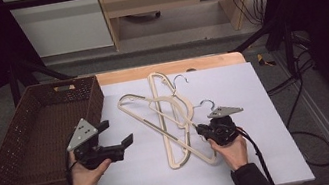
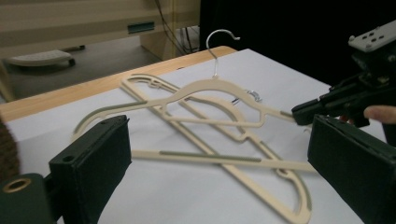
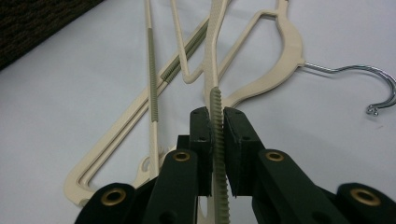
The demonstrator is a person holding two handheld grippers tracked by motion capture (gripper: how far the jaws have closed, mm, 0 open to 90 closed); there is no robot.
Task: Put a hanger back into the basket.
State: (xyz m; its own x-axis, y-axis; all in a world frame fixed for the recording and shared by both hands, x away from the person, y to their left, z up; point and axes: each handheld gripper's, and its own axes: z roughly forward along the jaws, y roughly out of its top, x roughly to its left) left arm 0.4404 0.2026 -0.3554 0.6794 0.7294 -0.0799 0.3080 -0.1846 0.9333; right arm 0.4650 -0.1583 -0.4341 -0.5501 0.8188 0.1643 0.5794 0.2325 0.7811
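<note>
Now, on the white worktop, my right claw pinches the ribbed grip strip of one cream hanger, its pads pressed together on the thin arm. My left claw hangs spread wide and empty, between the basket and the hangers.

Three cream hangers lie crossed in a loose pile just right of the wicker basket, which sits at the worktop's left edge. Their wire hooks point away from the basket, toward the far and right side. The held hanger's arm rises out of the pile in the left claw's view, tilted, its hook in the air.

I judge the step in hand to be lifting this hanger free for the basket. To do it well, I would keep the pinch square on the ribbed strip, where the pads bite best, and raise slowly. The arms overlap, and whether one is threaded through another I cannot tell; a fast pull could drag the other two along. I would bring the spread left claw onto the far shoulder of the same hanger, the one nearer the basket, to level it before carrying. The hook should clear the pile first, then the basket's rim.
</note>
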